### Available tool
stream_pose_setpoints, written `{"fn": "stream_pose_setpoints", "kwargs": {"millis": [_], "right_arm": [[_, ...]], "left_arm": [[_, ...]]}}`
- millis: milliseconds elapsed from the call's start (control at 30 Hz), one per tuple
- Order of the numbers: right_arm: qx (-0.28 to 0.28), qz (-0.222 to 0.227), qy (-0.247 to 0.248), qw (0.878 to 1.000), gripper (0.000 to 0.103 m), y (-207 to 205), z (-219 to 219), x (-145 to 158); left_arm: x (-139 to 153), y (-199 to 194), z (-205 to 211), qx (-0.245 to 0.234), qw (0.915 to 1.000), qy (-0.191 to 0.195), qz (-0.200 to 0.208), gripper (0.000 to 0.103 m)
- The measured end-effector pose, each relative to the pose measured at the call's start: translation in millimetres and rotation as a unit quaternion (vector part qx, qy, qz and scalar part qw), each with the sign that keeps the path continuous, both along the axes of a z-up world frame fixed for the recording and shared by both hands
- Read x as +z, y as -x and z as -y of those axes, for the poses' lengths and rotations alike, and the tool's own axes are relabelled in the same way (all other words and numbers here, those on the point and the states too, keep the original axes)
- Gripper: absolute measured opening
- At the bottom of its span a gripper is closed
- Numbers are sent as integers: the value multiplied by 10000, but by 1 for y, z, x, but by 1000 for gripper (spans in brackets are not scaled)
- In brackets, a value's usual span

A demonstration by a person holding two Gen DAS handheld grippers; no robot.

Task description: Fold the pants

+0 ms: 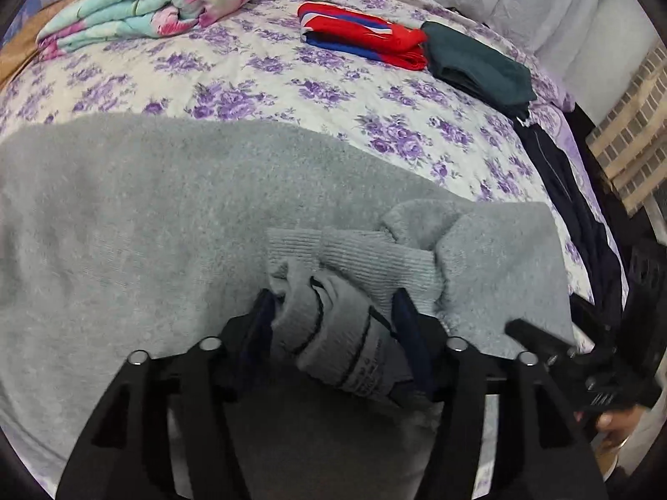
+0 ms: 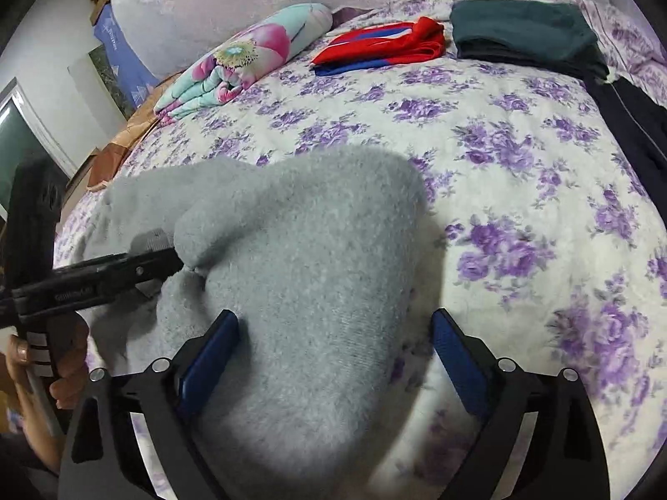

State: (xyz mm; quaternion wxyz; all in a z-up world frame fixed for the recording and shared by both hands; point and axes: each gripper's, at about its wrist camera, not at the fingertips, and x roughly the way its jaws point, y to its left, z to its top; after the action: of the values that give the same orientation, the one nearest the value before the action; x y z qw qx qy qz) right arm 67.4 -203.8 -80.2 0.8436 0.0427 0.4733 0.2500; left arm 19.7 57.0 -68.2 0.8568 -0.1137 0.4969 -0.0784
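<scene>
- Two tools are over the bed (image 2: pixel 521 216), where the grey pants (image 1: pixel 146 216) lie spread on the floral cover, filling the 9 o'clock half of the left wrist view.
- Left tool (image 1: pixel 333 312): its pads sit against a bunched ribbed band and label end of the pants. Judged as clamped on that bunch, though the jaws stand about halfway apart because the wad is thick.
- Right tool (image 2: pixel 335 329): jaws wide apart. One pad rests beside the fleece; the other stands clear over the bed cover at 3 o'clock. Nothing is gripped.
- Step in hand, as judged: the fold is being laid, with the left tool holding the band end and the right tool free of the cloth.
- Next move calls for: carrying the held end across toward 12 o'clock, laying it flat, then parting the left tool.
- Caution: the bunch is crumpled; smooth it before the fold is set.
- Folded garments, red (image 1: pixel 362 35) and dark green (image 1: pixel 479 66), lie well apart at 1 o'clock.
</scene>
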Motion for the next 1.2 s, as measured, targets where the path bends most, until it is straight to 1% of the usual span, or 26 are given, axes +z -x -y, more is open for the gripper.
{"fn": "stream_pose_setpoints", "kwargs": {"millis": [67, 100, 167, 200, 233, 300, 333, 367, 400, 433, 467, 500, 567, 633, 667, 700, 733, 800, 867, 900, 933, 1000, 1067, 1133, 1167, 1200], "right_arm": [[-91, 325, 4, 9994, 94, 5, 7, 15], [-147, 570, 63, 9982, 93, 9, 9, 26], [-250, 1101, 201, 9934, 90, 17, 6, 46], [-182, 1166, 186, 9928, 79, 18, 3, 48], [40, 1077, 124, 9941, 63, 15, -7, 48], [407, 761, 66, 9962, 44, 10, -28, 39], [599, 654, 174, 9959, 43, 8, -42, 31], [727, 654, 373, 9945, 43, 7, -57, 23], [793, 708, 677, 9920, 46, 7, -70, 15], [853, 841, 1094, 9868, 48, 8, -86, 5], [887, 970, 1244, 9835, 49, 10, -93, 3], [902, 981, 1264, 9830, 50, 10, -95, 3], [928, 718, 995, 9881, 54, 1, -89, 7], [932, 456, 500, 9933, 57, -6, -77, 13], [893, 432, 326, 9945, 59, -6, -71, 16], [828, 475, 177, 9953, 68, -4, -65, 20], [718, 608, 22, 9956, 74, 0, -57, 26], [563, 780, -149, 9953, 76, 6, -45, 32], [482, 733, -231, 9959, 76, 5, -36, 31], [455, 697, -238, 9962, 76, 5, -33, 30], [435, 668, -241, 9965, 76, 5, -30, 27], [428, 657, -276, 9965, 76, 5, -26, 26], [411, 697, -351, 9961, 76, 9, -23, 27], [411, 715, -470, 9955, 77, 10, -21, 27], [405, 698, -517, 9954, 77, 10, -20, 26], [397, 676, -554, 9954, 77, 10, -19, 26]], "left_arm": [[11, 7, -10, 32, 10000, 39, 44, 61], [17, 12, -16, 94, 9998, 36, 144, 61], [36, 28, -40, 428, 9976, -18, 541, 59], [41, 33, -50, 568, 9963, -59, 637, 59], [47, 40, -66, 778, 9943, -100, 717, 59], [55, 52, -99, 1241, 9891, -163, 779, 59], [57, 57, -115, 1472, 9857, -213, 786, 60], [58, 62, -128, 1673, 9825, -258, 775, 60], [59, 67, -140, 1836, 9797, -291, 753, 63], [61, 76, -160, 2141, 9736, -308, 727, 69], [62, 83, -172, 2321, 9695, -281, 738, 73], [64, 94, -190, 2596, 9623, -207, 782, 79], [64, 108, -210, 2837, 9559, -140, 750, 82], [55, 111, -222, 2842, 9574, -33, 514, 82], [49, 111, -225, 2815, 9587, 67, 407, 82], [40, 108, -227, 2764, 9605, 198, 242, 82], [32, 105, -227, 2723, 9618, 264, 108, 82], [19, 99, -224, 2675, 9626, 425, -66, 82], [6, 93, -226, 2641, 9604, 864, -226, 82], [4, 92, -226, 2644, 9590, 993, -226, 82], [2, 87, -226, 2572, 9586, 1211, -187, 82], [-3, 74, -220, 2395, 9599, 1434, -279, 81], [-9, 61, -211, 2299, 9627, 1386, -329, 81], [-15, 44, -201, 2184, 9695, 1040, -390, 81], [-17, 39, -197, 2167, 9713, 906, -368, 81], [-17, 35, -194, 2203, 9716, 789, -357, 77]]}}
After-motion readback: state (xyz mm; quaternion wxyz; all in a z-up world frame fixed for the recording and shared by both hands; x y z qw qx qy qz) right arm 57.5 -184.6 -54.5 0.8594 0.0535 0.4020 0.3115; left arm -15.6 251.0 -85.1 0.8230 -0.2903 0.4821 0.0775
